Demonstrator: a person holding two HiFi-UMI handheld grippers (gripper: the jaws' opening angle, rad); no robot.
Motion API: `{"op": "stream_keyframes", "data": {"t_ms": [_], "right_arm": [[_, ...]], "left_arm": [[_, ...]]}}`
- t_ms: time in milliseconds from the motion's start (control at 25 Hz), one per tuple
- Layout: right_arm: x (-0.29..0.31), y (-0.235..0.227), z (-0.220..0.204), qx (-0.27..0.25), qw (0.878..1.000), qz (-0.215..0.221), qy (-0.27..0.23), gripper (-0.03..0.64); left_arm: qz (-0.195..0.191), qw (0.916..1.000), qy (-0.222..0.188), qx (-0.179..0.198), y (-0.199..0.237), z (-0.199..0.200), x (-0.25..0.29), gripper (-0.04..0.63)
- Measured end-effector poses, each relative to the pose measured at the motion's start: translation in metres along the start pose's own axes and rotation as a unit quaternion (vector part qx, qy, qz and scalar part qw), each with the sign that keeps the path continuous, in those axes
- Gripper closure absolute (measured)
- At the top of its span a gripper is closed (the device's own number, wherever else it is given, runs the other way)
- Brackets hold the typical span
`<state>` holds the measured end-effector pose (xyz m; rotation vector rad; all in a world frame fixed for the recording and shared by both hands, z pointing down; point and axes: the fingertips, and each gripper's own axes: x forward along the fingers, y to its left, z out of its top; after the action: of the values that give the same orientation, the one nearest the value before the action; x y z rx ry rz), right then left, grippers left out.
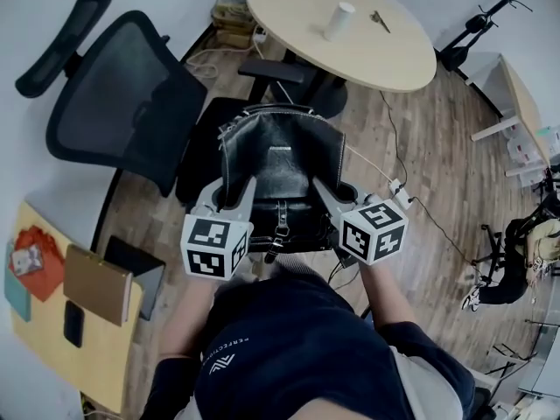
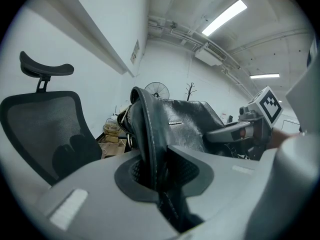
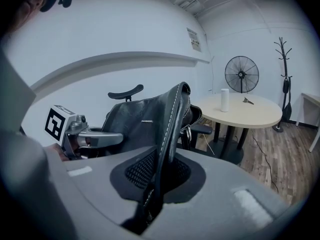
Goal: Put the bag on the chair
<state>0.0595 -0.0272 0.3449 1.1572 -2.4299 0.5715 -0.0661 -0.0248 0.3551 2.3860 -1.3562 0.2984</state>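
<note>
A black leather bag (image 1: 278, 160) hangs upright in the air, held by both grippers over the front of a black office chair's seat (image 1: 199, 151). My left gripper (image 1: 234, 201) is shut on the bag's left edge (image 2: 150, 134). My right gripper (image 1: 331, 198) is shut on the bag's right edge (image 3: 170, 129). The chair's mesh backrest (image 1: 122, 103) and headrest (image 1: 61, 42) rise at the left, and the backrest (image 2: 45, 129) also fills the left of the left gripper view. Most of the seat is hidden behind the bag.
A round wooden table (image 1: 341, 29) with a white cup (image 1: 339, 20) stands behind the chair. A yellow desk (image 1: 74, 322) with a notebook and phone lies at lower left. Cables (image 1: 411, 199) trail over the wooden floor at right. A standing fan (image 3: 242, 75) and coat rack (image 3: 286, 79) stand beyond the table.
</note>
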Motion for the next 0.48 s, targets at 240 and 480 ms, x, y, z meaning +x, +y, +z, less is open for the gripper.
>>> {"op": "stream_keyframes", "data": {"t_ms": [240,480], "right_arm": [[0.035,-0.042,0.017,-0.004,0.999,0.029,0.014,0.589],[0.069,-0.083,0.024,-0.002,0.998,0.047,0.037,0.589]], "left_arm": [[0.029,0.9994,0.014,-0.015,0.015,0.011,0.044,0.521],[0.047,0.9976,0.035,-0.037,0.029,0.013,0.091,0.522]]}}
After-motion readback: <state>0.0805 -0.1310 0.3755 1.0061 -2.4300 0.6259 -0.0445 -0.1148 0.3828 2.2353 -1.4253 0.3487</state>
